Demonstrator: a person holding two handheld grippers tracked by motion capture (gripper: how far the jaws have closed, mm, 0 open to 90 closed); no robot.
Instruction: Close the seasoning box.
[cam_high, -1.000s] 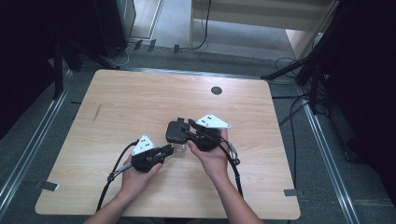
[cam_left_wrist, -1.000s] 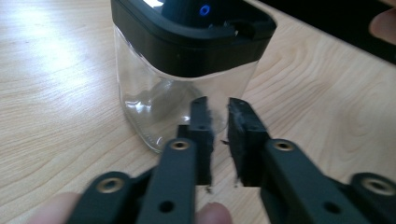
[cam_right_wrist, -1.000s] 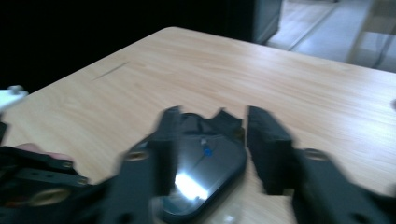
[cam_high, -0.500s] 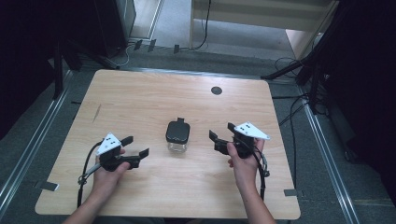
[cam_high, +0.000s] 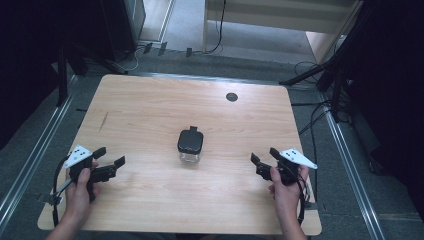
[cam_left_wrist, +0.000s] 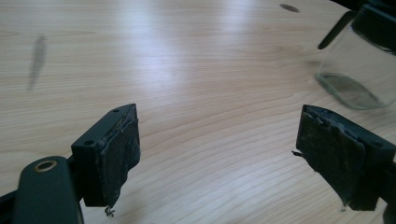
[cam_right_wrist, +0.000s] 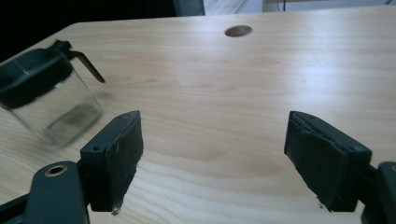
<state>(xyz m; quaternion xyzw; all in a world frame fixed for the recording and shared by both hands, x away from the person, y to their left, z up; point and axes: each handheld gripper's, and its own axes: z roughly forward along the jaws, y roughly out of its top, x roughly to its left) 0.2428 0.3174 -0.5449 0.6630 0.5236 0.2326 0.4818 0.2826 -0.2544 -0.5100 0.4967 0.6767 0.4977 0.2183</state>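
A small clear glass jar (cam_high: 190, 148) with a black lid and a small black tab stands alone at the middle of the wooden table (cam_high: 150, 110). My left gripper (cam_high: 112, 157) is near the front left corner, held in a hand, open with nothing between its jaws. My right gripper (cam_high: 260, 163) is near the front right, also open and empty. The jar (cam_left_wrist: 359, 65) shows at the upper right of the left gripper view, beyond the open left gripper (cam_left_wrist: 219, 149). In the right gripper view the jar (cam_right_wrist: 46, 102) sits at the left, past the open right gripper (cam_right_wrist: 215, 154).
A dark round hole (cam_high: 231, 96) is set in the tabletop towards the far edge. A faint dark streak (cam_high: 102, 121) marks the wood at the left. Cables (cam_high: 310, 107) and metal rails (cam_high: 350, 165) run along the floor around the table.
Both grippers have drawn away from the jar, the left one to the front left, the right one to the front right. The jar now stands free at the middle.
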